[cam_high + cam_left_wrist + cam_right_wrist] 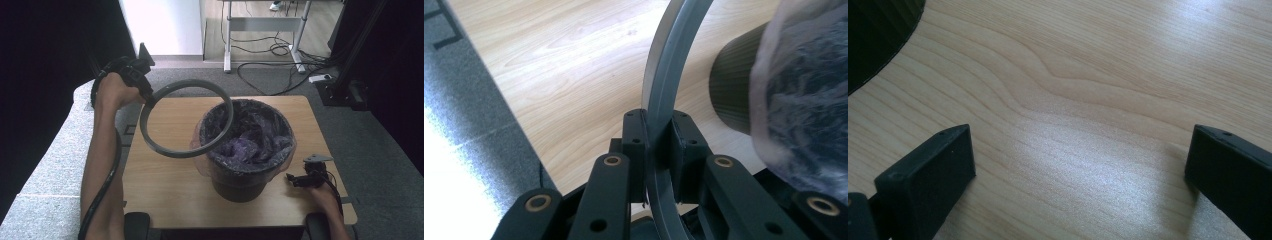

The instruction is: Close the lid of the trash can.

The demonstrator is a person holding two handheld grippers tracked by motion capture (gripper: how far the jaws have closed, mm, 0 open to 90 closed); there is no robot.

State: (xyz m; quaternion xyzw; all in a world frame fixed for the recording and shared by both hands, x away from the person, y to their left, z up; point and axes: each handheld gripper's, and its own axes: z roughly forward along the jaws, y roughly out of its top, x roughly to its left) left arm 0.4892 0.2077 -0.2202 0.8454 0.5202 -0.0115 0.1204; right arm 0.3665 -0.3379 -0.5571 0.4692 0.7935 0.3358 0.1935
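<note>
- Table (165,190): light wood top, carries the bin; grey carpet around it.
- Bin (240,185): dark, ribbed, upright at table centre-right, w/ purple bag liner (250,137) folded over its rim.
- Ring (172,95): grey hoop, held in the air, tilted, left of bin; its far edge overlaps the bin's left rim.
- Left gripper (659,145): jaws clamped on ring's edge, above table's left-rear corner.
- Right gripper (1080,155): jaws wide apart, nothing btwn them, low over table just right of bin.

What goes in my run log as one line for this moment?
left gripper: shut on ring | ring: lifted, tilted beside bin | right gripper: open over table
</note>
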